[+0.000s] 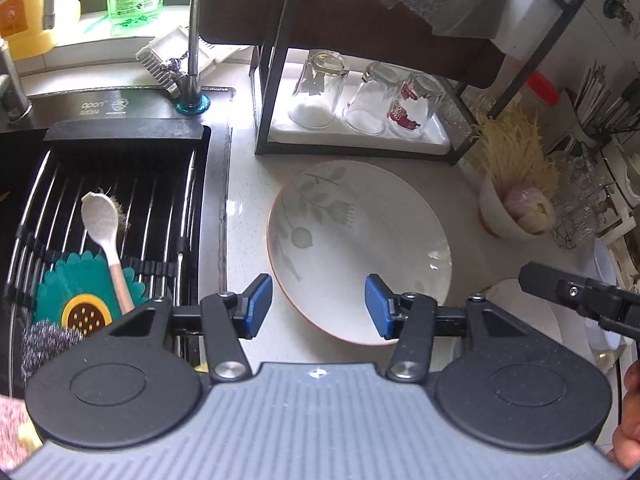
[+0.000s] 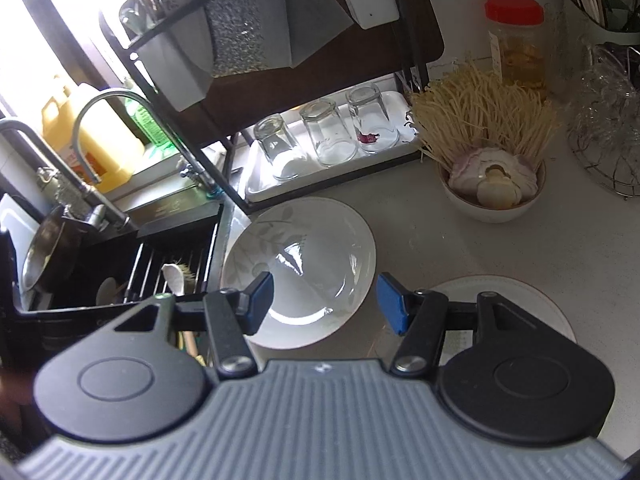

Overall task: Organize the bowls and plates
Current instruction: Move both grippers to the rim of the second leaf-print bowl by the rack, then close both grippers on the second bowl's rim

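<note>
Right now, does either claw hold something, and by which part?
Nothing is held. The left claw and right claw stand open above the leaf-patterned plate.

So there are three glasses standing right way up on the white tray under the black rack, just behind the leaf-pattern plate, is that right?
Not quite: the three glasses stand upside down, mouths on the white tray, as the left wrist view shows. The rest holds: the tray is under the black rack, just behind the leaf-pattern plate.

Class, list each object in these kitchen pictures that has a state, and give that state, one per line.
Left gripper: open, holding nothing.
Right gripper: open, holding nothing.
Leaf-patterned plate: empty, flat on counter.
Three glasses: upside down on tray.
Small bowl: filled.
Jar: lid on.
</note>
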The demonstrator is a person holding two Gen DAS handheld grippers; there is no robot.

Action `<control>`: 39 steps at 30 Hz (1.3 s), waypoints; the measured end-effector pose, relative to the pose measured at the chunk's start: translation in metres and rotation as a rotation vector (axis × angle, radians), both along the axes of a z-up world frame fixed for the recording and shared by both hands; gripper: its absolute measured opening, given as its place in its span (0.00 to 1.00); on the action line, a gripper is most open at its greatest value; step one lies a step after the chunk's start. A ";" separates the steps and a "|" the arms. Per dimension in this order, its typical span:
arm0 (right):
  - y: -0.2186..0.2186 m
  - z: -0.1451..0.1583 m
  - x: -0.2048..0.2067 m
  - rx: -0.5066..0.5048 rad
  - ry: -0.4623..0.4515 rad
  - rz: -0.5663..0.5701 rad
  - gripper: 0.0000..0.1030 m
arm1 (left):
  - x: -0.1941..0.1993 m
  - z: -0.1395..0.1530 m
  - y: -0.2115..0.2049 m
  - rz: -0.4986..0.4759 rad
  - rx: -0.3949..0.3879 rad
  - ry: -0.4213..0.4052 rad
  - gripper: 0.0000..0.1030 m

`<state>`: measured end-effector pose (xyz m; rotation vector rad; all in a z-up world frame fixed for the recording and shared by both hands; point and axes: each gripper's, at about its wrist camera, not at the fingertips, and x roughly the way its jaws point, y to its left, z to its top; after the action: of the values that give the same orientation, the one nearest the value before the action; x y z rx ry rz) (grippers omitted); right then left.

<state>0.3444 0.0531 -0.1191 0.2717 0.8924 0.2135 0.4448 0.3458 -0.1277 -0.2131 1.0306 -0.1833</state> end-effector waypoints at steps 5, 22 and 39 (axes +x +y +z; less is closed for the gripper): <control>0.007 -0.019 0.027 -0.025 0.032 -0.011 0.57 | 0.033 -0.021 0.008 -0.008 -0.019 0.031 0.55; 0.018 -0.078 0.084 -0.097 0.179 -0.030 0.39 | 0.077 -0.063 0.010 -0.029 -0.033 0.110 0.45; 0.021 -0.088 0.095 -0.093 0.217 -0.004 0.22 | 0.089 -0.069 0.012 -0.059 -0.008 0.114 0.21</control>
<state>0.4389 0.0745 -0.2067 0.2121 1.1136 0.1401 0.5336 0.3578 -0.1970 -0.2024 1.1504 -0.2313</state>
